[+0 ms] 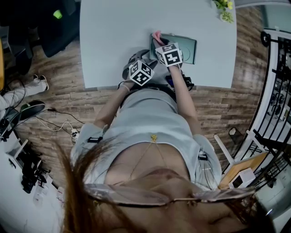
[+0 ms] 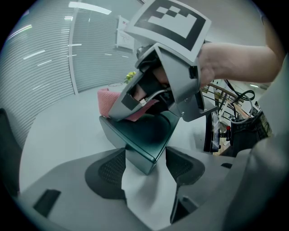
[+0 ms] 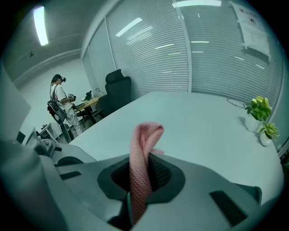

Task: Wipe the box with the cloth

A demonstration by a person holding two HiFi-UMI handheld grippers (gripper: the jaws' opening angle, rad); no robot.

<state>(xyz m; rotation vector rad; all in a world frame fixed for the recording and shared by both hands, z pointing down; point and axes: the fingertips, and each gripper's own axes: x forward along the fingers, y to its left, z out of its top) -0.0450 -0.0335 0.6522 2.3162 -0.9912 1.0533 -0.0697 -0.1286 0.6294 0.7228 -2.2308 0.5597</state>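
Note:
A dark green flat box (image 1: pixel 186 48) lies on the white table (image 1: pixel 118 36) near its front edge. My left gripper (image 1: pixel 149 61) has its jaws on the box's near left corner. In the left gripper view that corner (image 2: pixel 144 135) sits between the two pads of the left gripper (image 2: pixel 145 164), touching both. My right gripper (image 1: pixel 159 42) is over the box's left end, shut on a pink knitted cloth (image 1: pixel 157 36). In the right gripper view the cloth (image 3: pixel 142 153) stands up folded out of the right gripper (image 3: pixel 141 173). From the left gripper view the cloth (image 2: pixel 106 100) lies on the box top under the right gripper (image 2: pixel 135 103).
Small potted plants (image 1: pixel 224 9) stand at the table's far right corner, also seen as plants (image 3: pixel 259 115) in the right gripper view. A black office chair (image 3: pixel 118 88) and a person (image 3: pixel 58 97) are beyond the table. Cables and gear lie on the wooden floor (image 1: pixel 54 113).

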